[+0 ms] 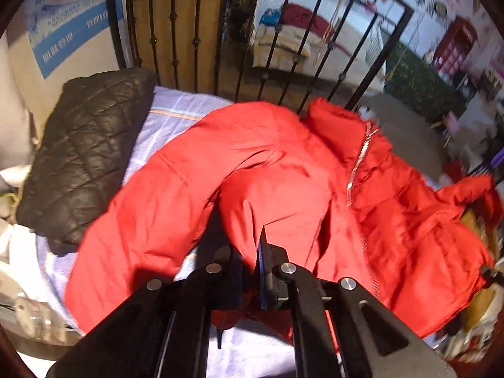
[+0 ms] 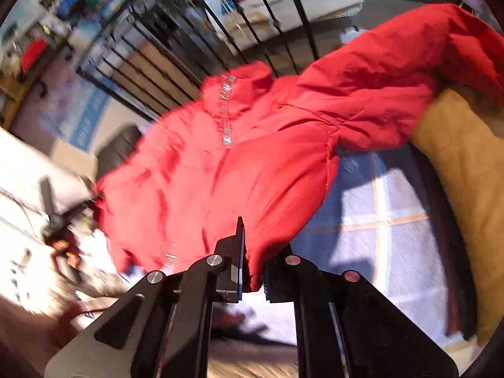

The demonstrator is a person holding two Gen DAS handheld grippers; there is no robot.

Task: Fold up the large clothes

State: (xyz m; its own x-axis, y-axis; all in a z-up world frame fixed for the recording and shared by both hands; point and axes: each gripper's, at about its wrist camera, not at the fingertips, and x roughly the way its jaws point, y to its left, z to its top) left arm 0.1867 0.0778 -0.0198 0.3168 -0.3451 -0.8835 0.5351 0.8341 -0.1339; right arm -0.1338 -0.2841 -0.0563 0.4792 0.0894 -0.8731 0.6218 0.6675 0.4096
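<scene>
Both clamped on the red puffer jacket (image 1: 283, 173): left gripper (image 1: 252, 271) and right gripper (image 2: 253, 271) pinching its hem, lifted off the bed (image 1: 176, 116). Black quilted jacket (image 1: 85, 154) alongside.

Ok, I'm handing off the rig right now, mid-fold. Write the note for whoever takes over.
Left tongs: shut on the red jacket at its near edge.
Right tongs: shut on the same jacket's near edge.
Jacket: zipped, partly raised over the bed sheet, collar toward the metal bed rail; one sleeve trails onto the tan cushion. Black quilted garment lies beside it.
Done: both grips.
Left: every fold; none shows yet.
</scene>
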